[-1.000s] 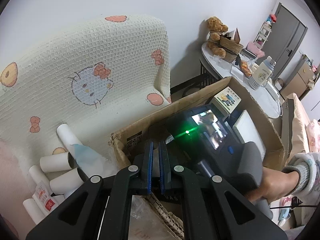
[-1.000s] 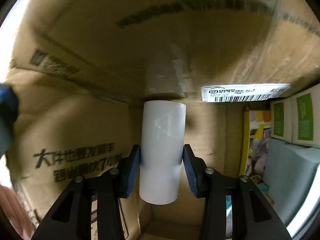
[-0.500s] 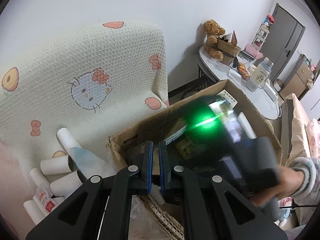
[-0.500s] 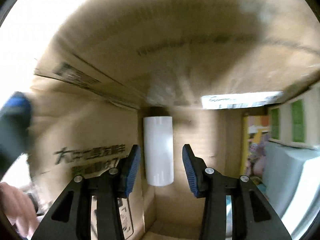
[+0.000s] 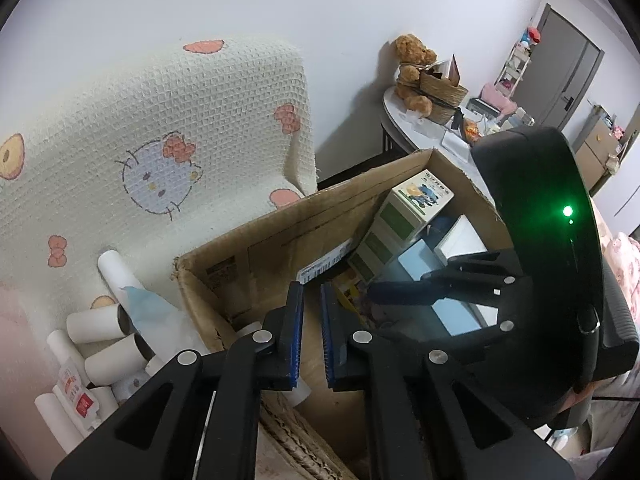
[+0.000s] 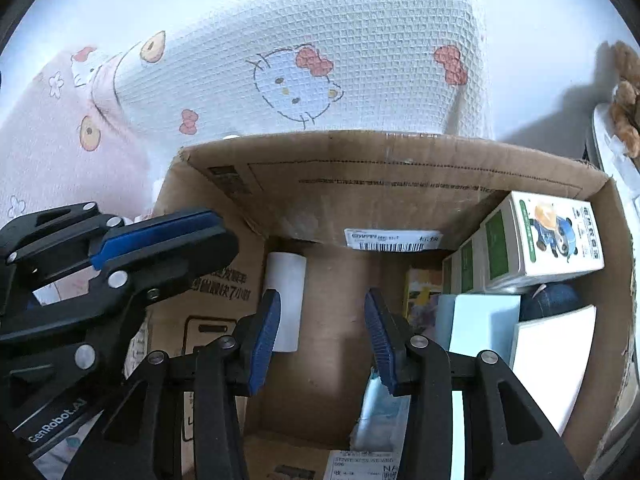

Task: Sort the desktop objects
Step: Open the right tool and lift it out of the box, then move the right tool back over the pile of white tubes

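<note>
In the left wrist view, a heap of white paper rolls (image 5: 106, 354) lies at the lower left of the frame, against a cream blanket (image 5: 168, 120) printed with a cartoon cat. Right of the heap stands an open cardboard box (image 5: 280, 232), its near corner torn. The left gripper (image 5: 311, 334) hangs over that corner; its jaws have just been opening and now stand a narrow slit apart with nothing between them. Further right, inside the box, green and white cartons (image 5: 416, 208) lean against the far wall. At the right edge of the frame the right gripper (image 5: 400, 292) reaches in over the box.

In the right wrist view, the left gripper (image 6: 160, 232) enters from the left edge, above the box's left wall. At the middle, one white roll (image 6: 285, 296) stands upright in the far left corner of the box (image 6: 360, 184), well below the right gripper (image 6: 322, 336), whose jaws are partly open and hold nothing; the roll is free of both pads. At the right of the frame, cartons (image 6: 548, 236), a pale blue block (image 6: 480, 328) and a white block (image 6: 552, 356) fill the box's right side.
</note>
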A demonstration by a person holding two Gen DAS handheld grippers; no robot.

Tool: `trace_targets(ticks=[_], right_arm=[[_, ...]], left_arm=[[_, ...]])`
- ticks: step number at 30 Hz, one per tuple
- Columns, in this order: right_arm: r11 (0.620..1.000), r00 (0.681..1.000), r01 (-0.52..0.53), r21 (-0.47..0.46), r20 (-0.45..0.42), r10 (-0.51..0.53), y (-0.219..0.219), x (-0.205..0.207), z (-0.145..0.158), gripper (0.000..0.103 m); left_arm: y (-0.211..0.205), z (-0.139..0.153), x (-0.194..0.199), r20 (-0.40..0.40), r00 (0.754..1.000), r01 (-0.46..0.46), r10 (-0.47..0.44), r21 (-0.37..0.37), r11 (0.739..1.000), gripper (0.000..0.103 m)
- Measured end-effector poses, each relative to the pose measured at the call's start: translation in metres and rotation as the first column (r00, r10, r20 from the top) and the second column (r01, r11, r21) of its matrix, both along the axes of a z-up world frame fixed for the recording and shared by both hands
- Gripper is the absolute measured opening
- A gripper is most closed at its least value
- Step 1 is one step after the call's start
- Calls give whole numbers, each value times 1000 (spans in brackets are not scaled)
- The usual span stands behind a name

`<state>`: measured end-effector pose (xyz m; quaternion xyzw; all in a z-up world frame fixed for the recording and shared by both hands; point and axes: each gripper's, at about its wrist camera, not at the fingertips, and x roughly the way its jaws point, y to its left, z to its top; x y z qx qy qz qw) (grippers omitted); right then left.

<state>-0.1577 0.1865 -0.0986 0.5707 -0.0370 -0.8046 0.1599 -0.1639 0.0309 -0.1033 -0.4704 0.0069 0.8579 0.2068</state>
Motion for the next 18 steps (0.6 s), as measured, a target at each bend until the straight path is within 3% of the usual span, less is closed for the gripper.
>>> trace_targets(ticks=[6, 10, 11, 15, 18], right_arm=[[1000, 1000, -6, 18, -20, 7, 10, 8, -2, 40], [998, 997, -26, 60, -66, 30, 4, 11, 7, 40], [997, 996, -31, 77, -80, 37, 2, 12, 9, 40], [983, 982, -55, 176, -169, 85, -14, 26, 24, 40], [969, 965, -87, 231, -223, 140, -29, 36, 34, 40]], left_arm=[[-8, 4, 10, -46, 998, -41, 40, -6, 999, 11], [-26, 9, 30, -117, 986, -112, 115, 30, 993, 47], [-34, 10, 36, -140, 979, -140, 146, 55, 989, 51], [-68, 9, 55, -143, 956, -234, 255, 151, 960, 52], [-105, 3, 73, -121, 920, -338, 373, 235, 911, 53]])
